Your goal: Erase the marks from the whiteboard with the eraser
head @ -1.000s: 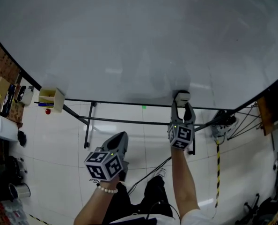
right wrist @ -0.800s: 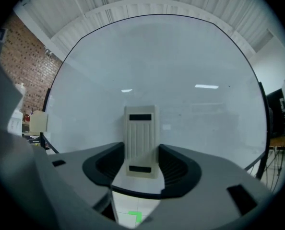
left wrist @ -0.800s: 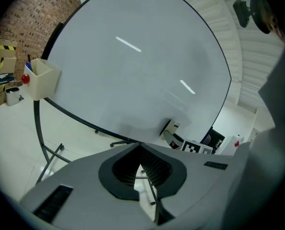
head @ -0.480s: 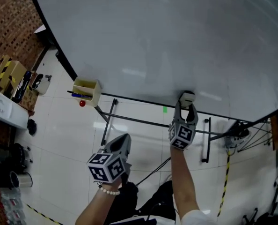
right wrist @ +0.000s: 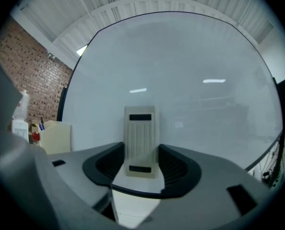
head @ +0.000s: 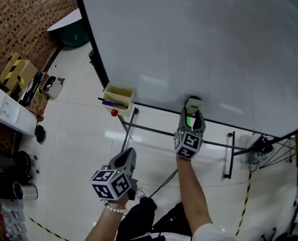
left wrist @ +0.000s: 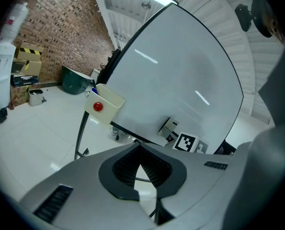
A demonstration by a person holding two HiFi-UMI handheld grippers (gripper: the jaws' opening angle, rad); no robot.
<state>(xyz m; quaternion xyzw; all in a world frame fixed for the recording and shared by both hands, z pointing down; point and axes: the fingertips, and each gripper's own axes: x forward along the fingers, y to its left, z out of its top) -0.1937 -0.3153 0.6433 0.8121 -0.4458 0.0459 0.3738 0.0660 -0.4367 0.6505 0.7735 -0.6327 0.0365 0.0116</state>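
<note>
- Eraser point(head: 193, 104) sits against the whiteboard point(head: 204, 44) just above its lower edge, as it did a second ago; it now stands nearer the cream box point(head: 118, 95) hung at the board's lower left, so the stroke appears to have run leftward along the bottom
- right gripper point(head: 192, 117) keeps its jaws closed on the eraser's sides; in the right gripper view the ribbed back of the eraser rises between the two pads, flat toward the board
- left gripper point(head: 127, 157) hangs low and well apart from the board, as before; its jaws are drawn together with nothing between them, only floor showing through the small gap
- head view has swung left; the board's dark left edge, the brick wall and the floor clutter beside it have come into sight, while the stand's right end has slid toward the frame edge
- no marks show on the board in any view, only light reflections and faint haze; my reading is that the wiping is close to finished, with the lower left corner by the box the likely remaining patch
</note>
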